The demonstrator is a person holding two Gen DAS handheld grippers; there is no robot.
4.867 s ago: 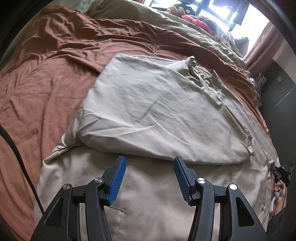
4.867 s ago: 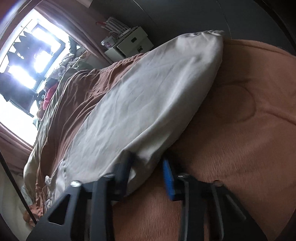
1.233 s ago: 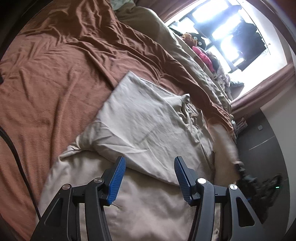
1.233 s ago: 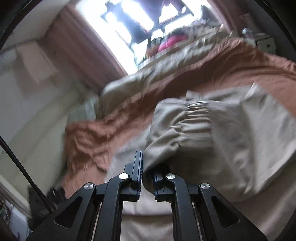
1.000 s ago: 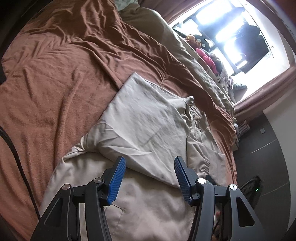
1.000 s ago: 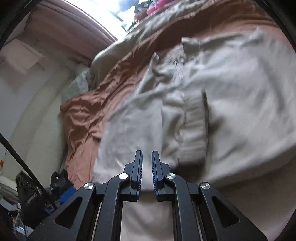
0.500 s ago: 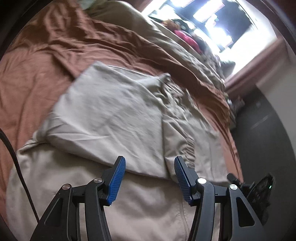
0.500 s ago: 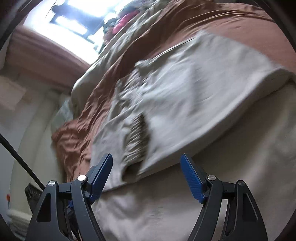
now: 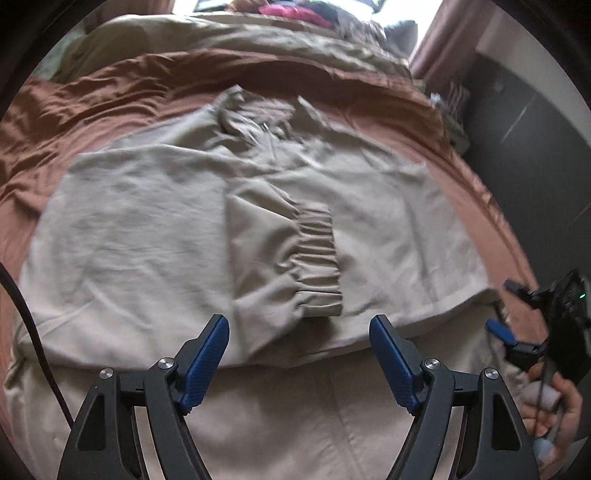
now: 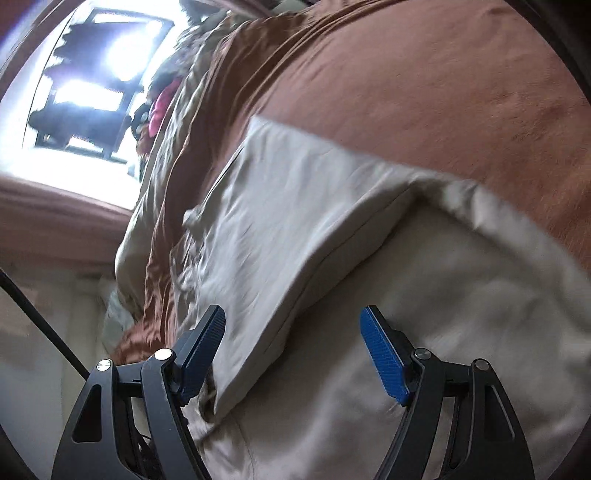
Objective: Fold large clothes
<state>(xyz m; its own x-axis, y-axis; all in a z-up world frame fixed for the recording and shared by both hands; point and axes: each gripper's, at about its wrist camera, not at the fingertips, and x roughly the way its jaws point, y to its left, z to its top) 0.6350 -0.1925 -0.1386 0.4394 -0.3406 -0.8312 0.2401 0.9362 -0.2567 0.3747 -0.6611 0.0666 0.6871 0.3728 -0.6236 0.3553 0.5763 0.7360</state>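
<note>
A large beige jacket (image 9: 147,236) lies on the brown bedspread (image 9: 92,99), both sleeves folded across its body. The right sleeve's ribbed cuff (image 9: 317,254) rests at the middle. My left gripper (image 9: 299,354) is open and empty, just above the jacket's lower part. My right gripper (image 9: 524,321) shows at the right edge of the left wrist view, held in a hand. In the right wrist view the right gripper (image 10: 291,347) is open and empty over the folded sleeve (image 10: 295,229).
A rumpled olive duvet (image 9: 295,48) and a pile of clothes with a pink item (image 9: 291,13) lie at the bed's far side under a bright window (image 10: 85,85). A dark wall (image 9: 532,122) stands beyond the bed's right side.
My right gripper carried the right sleeve across the jacket, opened and let it go on the middle, then drew back to the right. My left gripper stayed open and swung toward the jacket's middle.
</note>
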